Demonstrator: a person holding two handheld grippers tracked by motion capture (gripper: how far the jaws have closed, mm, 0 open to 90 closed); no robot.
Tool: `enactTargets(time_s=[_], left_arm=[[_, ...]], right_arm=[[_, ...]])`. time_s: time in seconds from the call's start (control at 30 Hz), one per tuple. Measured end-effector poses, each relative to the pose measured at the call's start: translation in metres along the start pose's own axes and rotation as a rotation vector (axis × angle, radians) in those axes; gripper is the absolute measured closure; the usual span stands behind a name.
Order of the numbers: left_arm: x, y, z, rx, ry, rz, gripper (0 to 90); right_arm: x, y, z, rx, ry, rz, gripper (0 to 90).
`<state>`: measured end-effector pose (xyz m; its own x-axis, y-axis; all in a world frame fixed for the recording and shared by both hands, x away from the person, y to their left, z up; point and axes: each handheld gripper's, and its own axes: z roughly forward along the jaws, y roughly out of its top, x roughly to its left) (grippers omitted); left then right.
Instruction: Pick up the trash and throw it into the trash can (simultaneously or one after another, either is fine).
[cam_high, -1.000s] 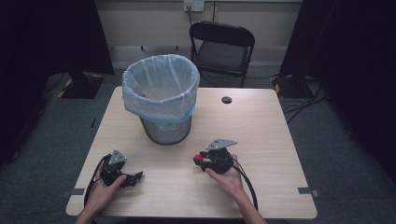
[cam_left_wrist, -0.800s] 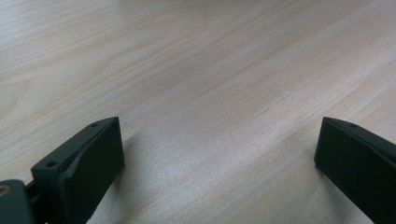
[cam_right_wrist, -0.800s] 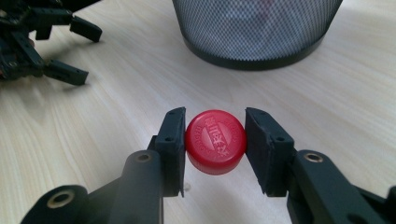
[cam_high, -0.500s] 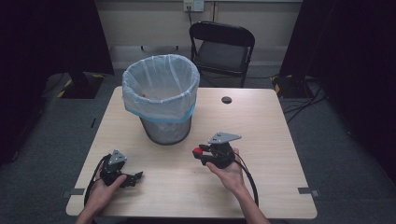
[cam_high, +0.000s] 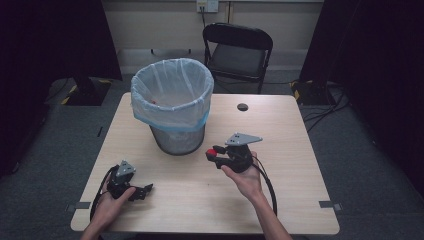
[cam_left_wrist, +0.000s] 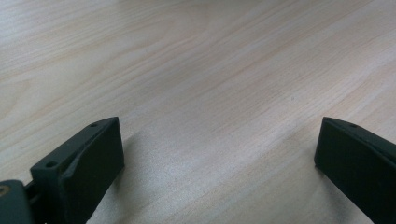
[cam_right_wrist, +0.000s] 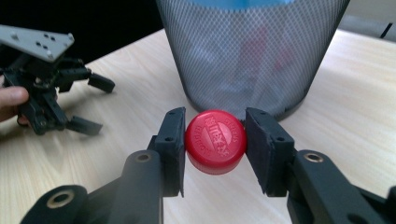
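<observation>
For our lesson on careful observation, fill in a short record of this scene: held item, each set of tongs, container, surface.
held item: red bottle cap, clamped between the right tongs
right tongs: shut on the cap, raised above the table, near the bin's base
left tongs: open, nothing between them, low over the table
container: mesh waste bin with a pale liner, upright
surface: light wooden table

The only lettering is raised print moulded into the top of the red bottle cap seen in the right gripper view. It runs in curved lines across the cap's face, tilted to one side, and the letters are too faint and skewed to read as words; no brand can be made out
</observation>
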<state>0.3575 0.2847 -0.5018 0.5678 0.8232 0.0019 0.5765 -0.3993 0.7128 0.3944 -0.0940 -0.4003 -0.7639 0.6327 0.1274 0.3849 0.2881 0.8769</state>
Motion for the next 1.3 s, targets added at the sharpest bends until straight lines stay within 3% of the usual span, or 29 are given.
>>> enactTargets(time_s=[0.5, 1.3], left_arm=[[0.0, 0.0, 0.0, 0.0, -0.001, 0.0, 0.8], [0.0, 0.0, 0.0, 0.0, 0.0, 0.0, 0.8]], right_arm=[[0.001, 0.031, -0.011, -0.085, 0.06, 0.017, 60.1], [0.011, 0.074, -0.03, -0.177, 0.087, -0.044, 60.1]])
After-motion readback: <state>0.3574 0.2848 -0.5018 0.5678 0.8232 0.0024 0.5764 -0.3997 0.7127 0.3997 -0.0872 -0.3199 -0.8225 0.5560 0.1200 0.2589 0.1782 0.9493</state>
